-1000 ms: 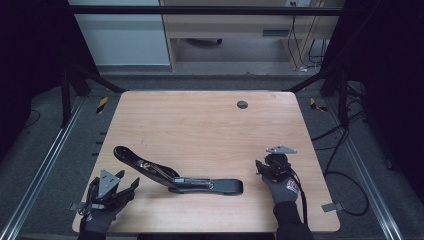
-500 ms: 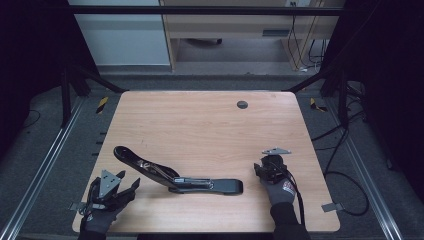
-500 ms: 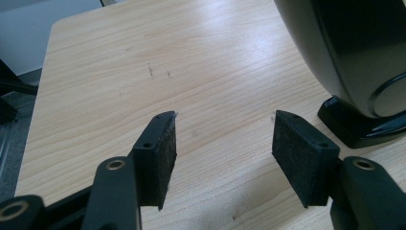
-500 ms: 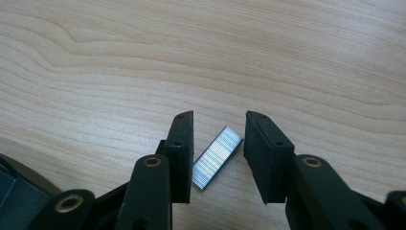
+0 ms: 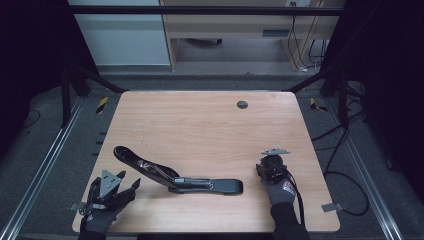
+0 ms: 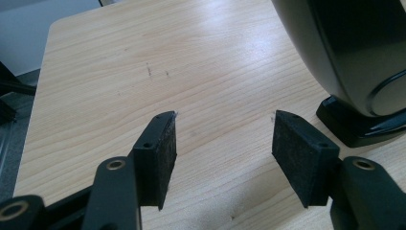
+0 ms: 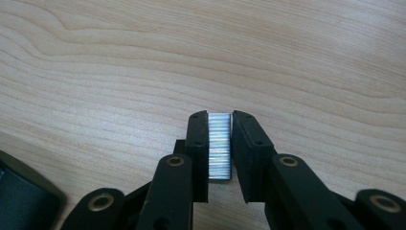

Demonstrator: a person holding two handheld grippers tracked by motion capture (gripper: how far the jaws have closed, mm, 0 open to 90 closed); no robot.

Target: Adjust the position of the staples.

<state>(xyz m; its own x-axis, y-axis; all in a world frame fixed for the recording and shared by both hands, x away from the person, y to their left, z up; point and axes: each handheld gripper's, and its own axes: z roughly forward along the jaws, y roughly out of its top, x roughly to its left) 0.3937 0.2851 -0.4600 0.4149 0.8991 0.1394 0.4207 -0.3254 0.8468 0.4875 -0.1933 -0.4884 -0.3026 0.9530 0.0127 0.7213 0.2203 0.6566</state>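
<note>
A black stapler (image 5: pixel 210 186) lies swung open near the table's front edge, its upper arm (image 5: pixel 137 161) raised toward the left. My left gripper (image 5: pixel 127 184) rests at the front left corner, open. In the left gripper view its jaws (image 6: pixel 222 139) frame bare wood, with the stapler's glossy head (image 6: pixel 344 48) just to the right. To the right of the stapler is my right gripper (image 5: pixel 267 170), pointing down at the table. Its jaws (image 7: pixel 220 120) have just been closing and now clamp a silvery strip of staples (image 7: pixel 219 148) between the pads.
The wooden table (image 5: pixel 200 120) has a small dark grommet (image 5: pixel 242 104) near its far edge. A corner of the stapler's base (image 7: pixel 19 201) shows at the lower left of the right gripper view. Metal rails and cables run along both sides of the table.
The grey plate on the right gripper has shifted slightly to the left as the hand tilted. The left gripper and the stapler are where they were.
</note>
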